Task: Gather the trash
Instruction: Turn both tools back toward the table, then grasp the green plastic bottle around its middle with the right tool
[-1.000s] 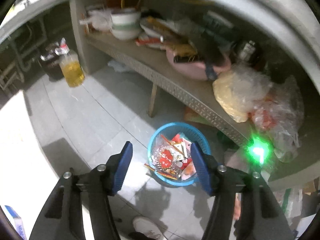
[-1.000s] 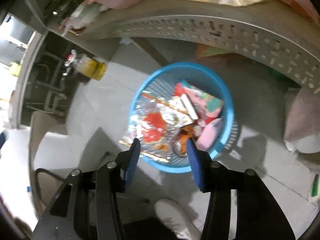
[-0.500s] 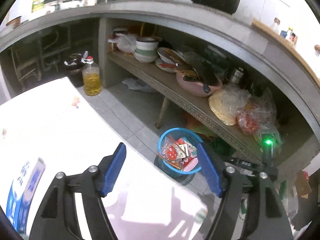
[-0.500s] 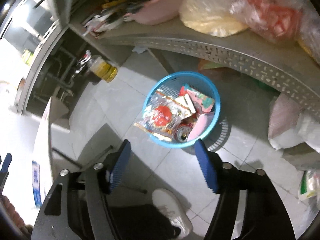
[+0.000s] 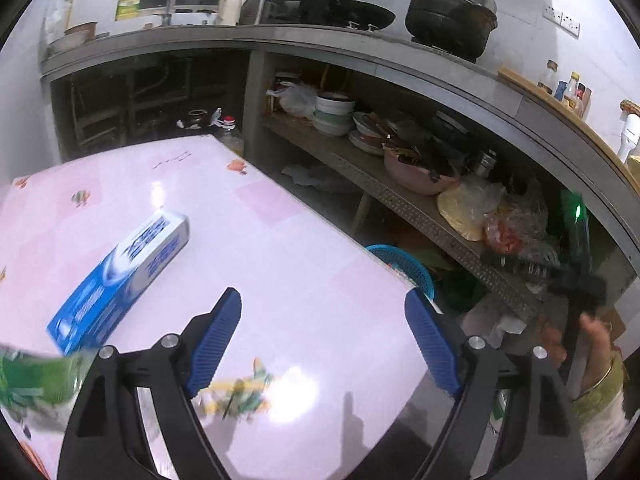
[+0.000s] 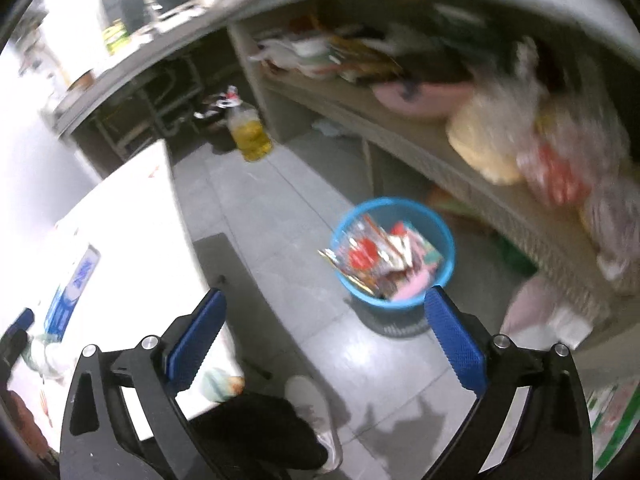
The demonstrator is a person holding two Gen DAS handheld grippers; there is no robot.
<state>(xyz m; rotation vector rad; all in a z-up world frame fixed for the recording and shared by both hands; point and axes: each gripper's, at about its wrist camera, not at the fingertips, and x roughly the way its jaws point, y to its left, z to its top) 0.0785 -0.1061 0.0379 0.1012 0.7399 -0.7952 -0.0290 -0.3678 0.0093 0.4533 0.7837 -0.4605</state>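
Kitchen interior. A pink-white table [image 5: 280, 248] with small printed motifs stands on a grey tiled floor [image 6: 280, 216], facing a long concrete counter [image 5: 360, 50] that carries a wok and a lidded pot; the open shelf [image 5: 400, 196] beneath the counter holds stacked bowls, a pink basin and filled plastic bags. A bottle of yellow oil [image 6: 250, 136] stands on the floor beyond the table's far end.

On the table lies a blue-and-white toothpaste box [image 5: 120, 276]; its lettering is too blurred to read. Near the table's front edge lie a green wrapper [image 5: 36, 380] and a small yellow-green scrap [image 5: 244, 394].

The blue trash basket [image 6: 440, 236] sits on the floor between table and shelf, filled with red, silver and pink wrappers; from the left wrist view only its rim shows past the table edge.

Left gripper [image 5: 324, 344]: over the table, jaws opening, nothing between them. Right gripper [image 6: 324, 340]: above the floor beside the table, jaws opening wide, empty. A white shoe [image 6: 308, 400] shows below.
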